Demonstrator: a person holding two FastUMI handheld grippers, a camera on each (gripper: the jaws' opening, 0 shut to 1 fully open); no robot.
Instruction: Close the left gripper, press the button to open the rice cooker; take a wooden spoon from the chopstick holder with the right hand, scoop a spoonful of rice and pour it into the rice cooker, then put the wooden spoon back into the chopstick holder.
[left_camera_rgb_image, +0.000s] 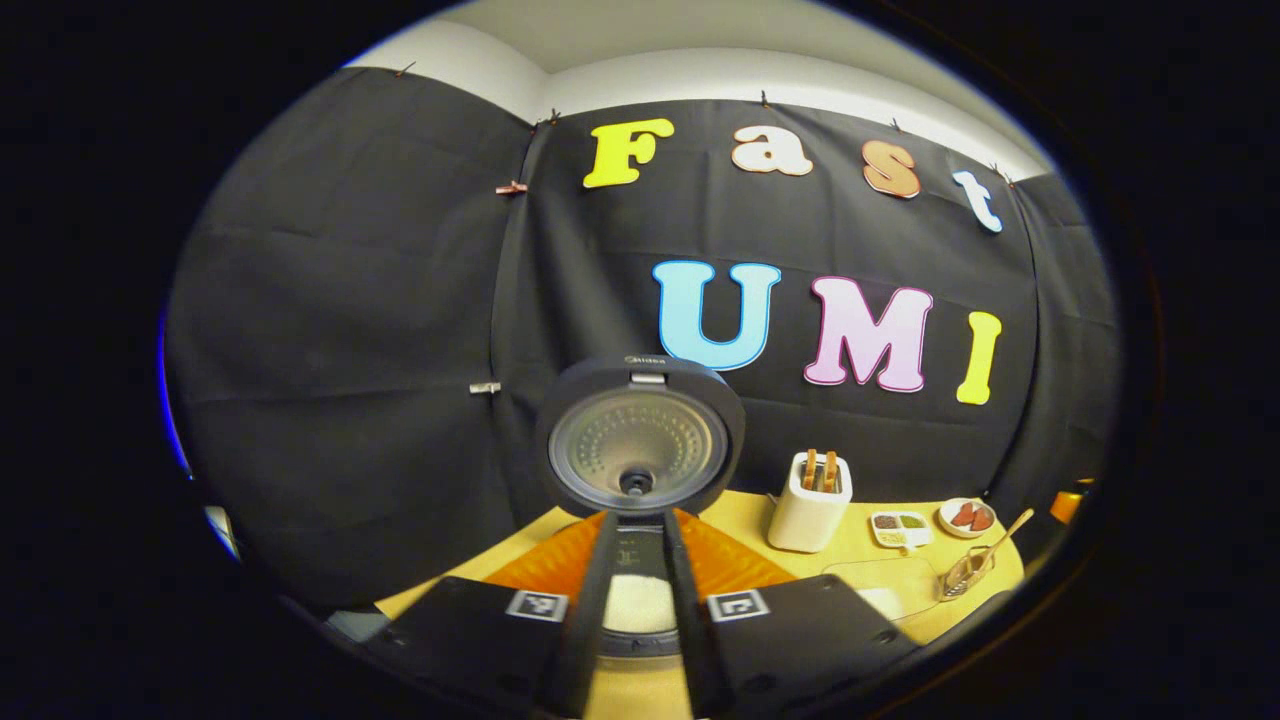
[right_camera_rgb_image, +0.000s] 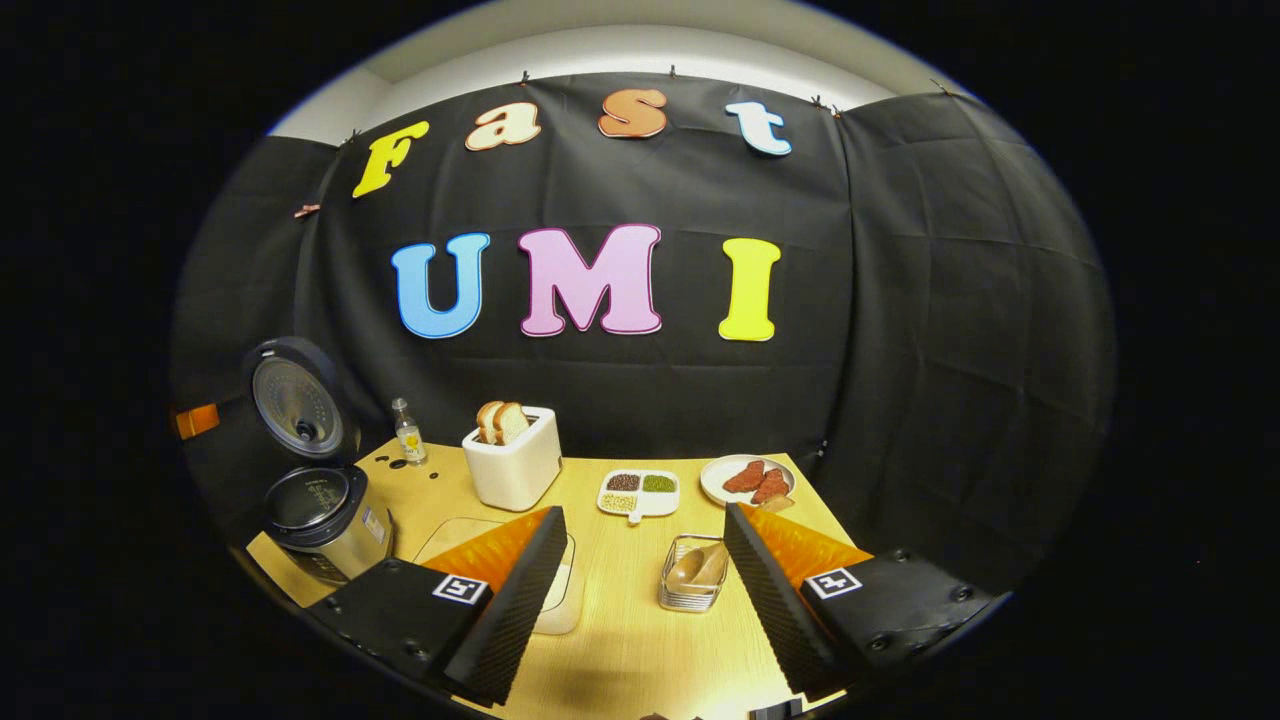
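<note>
We see the rice cooker (right_camera_rgb_image: 322, 520) standing at one end of the yellow table (right_camera_rgb_image: 630, 640), and its round lid (right_camera_rgb_image: 297, 403) is flipped up and open, so we can look at the shiny inside of the lid. In the left gripper view we are right in front of the rice cooker, and the left gripper (left_camera_rgb_image: 638, 560) points at it with its two fingers close together, almost touching, with nothing held between them. Between those fingers we can see something white inside the pot (left_camera_rgb_image: 640, 603). In the right gripper view the right gripper (right_camera_rgb_image: 640, 560) hangs over the table with its fingers wide apart and nothing in them. Just past those open fingers stands the chopstick holder (right_camera_rgb_image: 692, 575), a small see-through wire box, well away from the rice cooker along the table. The wooden spoon (right_camera_rgb_image: 697, 566) sits inside it. In the left gripper view its long handle leans out of the holder. Next to the rice cooker, toward the chopstick holder, lies a clear flat container (right_camera_rgb_image: 480, 545), partly hidden behind one finger. Behind that is a white toaster (right_camera_rgb_image: 514, 462) with two slices of bread (right_camera_rgb_image: 502, 420) sticking up. A small bottle (right_camera_rgb_image: 408, 433) stands between the rice cooker and the toaster. Farther from the rice cooker than the toaster is a white tray (right_camera_rgb_image: 640, 493) with little heaps of beans, and then a plate (right_camera_rgb_image: 746, 480) with red pieces on it.
</note>
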